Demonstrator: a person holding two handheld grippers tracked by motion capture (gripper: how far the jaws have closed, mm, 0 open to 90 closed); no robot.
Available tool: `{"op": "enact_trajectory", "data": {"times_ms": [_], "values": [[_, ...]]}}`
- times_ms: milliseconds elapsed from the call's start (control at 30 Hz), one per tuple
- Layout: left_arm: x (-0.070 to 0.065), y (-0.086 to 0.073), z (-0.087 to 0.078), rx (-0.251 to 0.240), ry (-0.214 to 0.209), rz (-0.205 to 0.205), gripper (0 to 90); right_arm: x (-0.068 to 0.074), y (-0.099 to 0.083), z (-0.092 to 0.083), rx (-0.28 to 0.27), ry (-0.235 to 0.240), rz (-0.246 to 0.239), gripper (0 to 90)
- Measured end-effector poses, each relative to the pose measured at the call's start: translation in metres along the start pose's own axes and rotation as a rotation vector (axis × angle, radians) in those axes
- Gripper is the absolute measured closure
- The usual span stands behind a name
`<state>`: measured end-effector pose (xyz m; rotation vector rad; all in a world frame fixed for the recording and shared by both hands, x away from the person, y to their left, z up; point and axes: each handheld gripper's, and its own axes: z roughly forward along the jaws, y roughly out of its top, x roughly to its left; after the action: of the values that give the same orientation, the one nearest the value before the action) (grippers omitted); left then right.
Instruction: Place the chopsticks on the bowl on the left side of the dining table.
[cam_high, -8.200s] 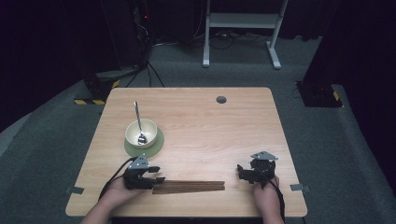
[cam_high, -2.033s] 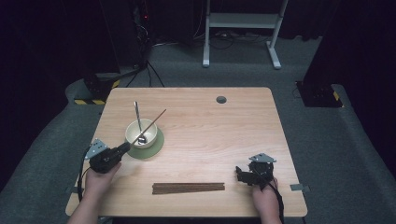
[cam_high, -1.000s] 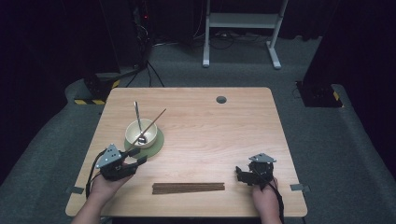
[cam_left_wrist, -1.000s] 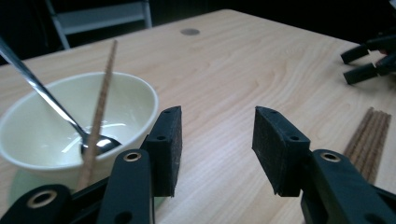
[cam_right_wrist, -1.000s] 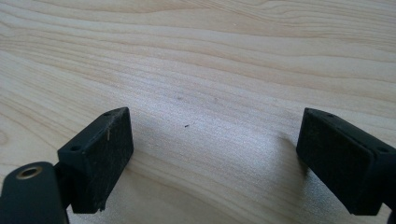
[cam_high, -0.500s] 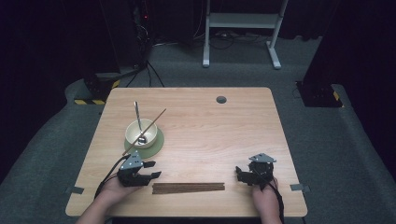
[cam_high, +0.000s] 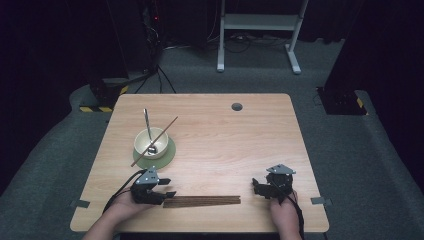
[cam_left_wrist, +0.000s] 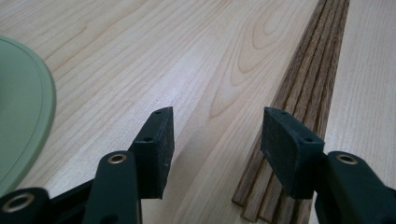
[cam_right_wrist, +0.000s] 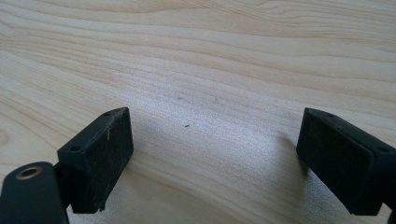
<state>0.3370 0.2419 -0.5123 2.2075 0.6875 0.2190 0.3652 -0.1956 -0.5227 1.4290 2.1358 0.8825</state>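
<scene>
Chopsticks (cam_high: 202, 201) bundled along near table (cam_high: 240, 140) edge; left gripper (cam_high: 165, 187) at left end, jaws spread, just been opening, nothing pinched. Right gripper (cam_high: 256, 186) spread, empty.

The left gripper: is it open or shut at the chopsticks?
Open. The left gripper has just been opening; in its own view bare table lies between the jaws, and the row of chopsticks passes under one jaw, unpinched.
</scene>
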Motion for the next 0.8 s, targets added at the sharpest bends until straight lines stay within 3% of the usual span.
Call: {"op": "enact_trajectory", "data": {"times_ms": [233, 400, 800], "values": [[-0.0022, -0.0010, 0.0042, 0.025, -0.019, 0.024, 44.2, 0.0000, 0.0000, 0.0000, 0.000, 0.000, 0.000, 10.8], [-0.0032, -0.0014, 0.0047, 0.023, -0.018, 0.016, 44.4, 0.0000, 0.0000, 0.0000, 0.000, 0.000, -0.001, 10.8], [-0.0010, -0.0023, 0.0056, 0.031, 0.012, 0.022, 46.9, 0.0006, 0.0000, -0.0003, 0.005, 0.004, 0.004, 10.8]]}}
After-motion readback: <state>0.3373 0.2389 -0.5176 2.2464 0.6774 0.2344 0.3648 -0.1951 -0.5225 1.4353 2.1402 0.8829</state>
